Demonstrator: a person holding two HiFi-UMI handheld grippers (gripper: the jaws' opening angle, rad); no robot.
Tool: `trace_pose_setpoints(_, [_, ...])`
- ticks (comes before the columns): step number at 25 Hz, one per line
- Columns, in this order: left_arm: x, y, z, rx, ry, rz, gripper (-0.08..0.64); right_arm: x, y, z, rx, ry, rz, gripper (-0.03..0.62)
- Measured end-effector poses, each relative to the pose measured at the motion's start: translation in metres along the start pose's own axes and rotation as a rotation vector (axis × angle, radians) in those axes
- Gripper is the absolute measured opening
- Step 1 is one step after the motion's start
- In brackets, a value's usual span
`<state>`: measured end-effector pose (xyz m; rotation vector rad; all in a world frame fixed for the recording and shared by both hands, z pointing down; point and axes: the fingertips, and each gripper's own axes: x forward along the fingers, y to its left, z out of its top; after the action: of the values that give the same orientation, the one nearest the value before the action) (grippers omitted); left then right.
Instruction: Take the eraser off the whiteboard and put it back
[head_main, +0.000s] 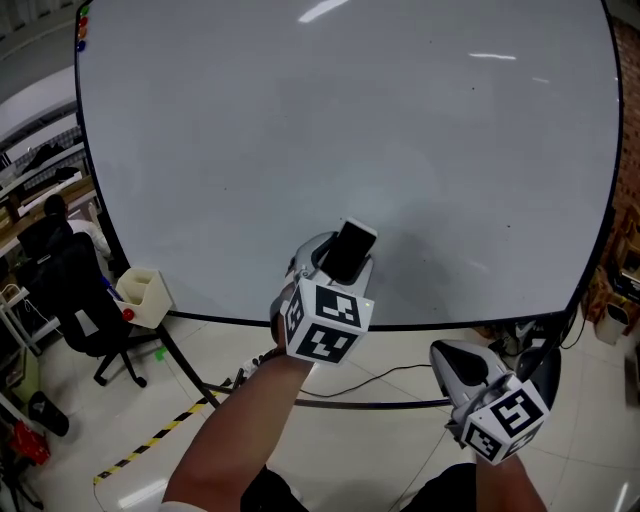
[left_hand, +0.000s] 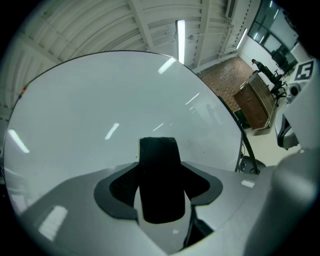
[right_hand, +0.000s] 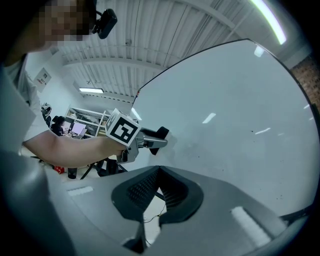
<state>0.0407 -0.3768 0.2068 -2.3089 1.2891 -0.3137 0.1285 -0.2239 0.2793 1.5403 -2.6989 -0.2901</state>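
Note:
The whiteboard (head_main: 350, 120) fills the upper part of the head view, tall and wiped clean. My left gripper (head_main: 337, 268) points level at its lower middle and is shut on the black eraser (head_main: 349, 249), which sticks out past the jaws. In the left gripper view the eraser's dark felt face (left_hand: 159, 180) sits between the two pads, with the board right behind it. From the right gripper view, the eraser (right_hand: 161, 134) is close to the board; contact cannot be told. My right gripper (head_main: 455, 365) hangs low at the right, shut and empty, its jaws meeting (right_hand: 159, 172).
A small white box (head_main: 143, 297) hangs by the board's lower left corner. A black office chair (head_main: 75, 300) and desks stand to the left. A cable (head_main: 400, 375) and striped floor tape (head_main: 150, 440) lie on the floor under the board's stand.

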Motion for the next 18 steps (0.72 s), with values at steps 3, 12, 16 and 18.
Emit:
trace_pose_setpoints(3, [-0.019, 0.0, 0.001, -0.138, -0.053, -0.064, 0.278, -0.002, 0.007, 0.003, 0.008, -0.023, 0.028, 0.002])
trace_pose_setpoints(12, [-0.044, -0.002, -0.009, -0.283, -0.063, -0.123, 0.278, -0.002, 0.012, 0.01, 0.009, -0.041, 0.044, 0.002])
trace_pose_setpoints(16, [-0.059, -0.01, -0.008, -0.328, -0.082, -0.17, 0.277, 0.0, 0.011, 0.011, 0.006, -0.04, 0.046, 0.002])
trace_pose_setpoints(18, [-0.068, -0.013, -0.008, -0.341, -0.091, -0.187, 0.276, 0.001, 0.011, 0.011, 0.004, -0.039, 0.048, 0.002])
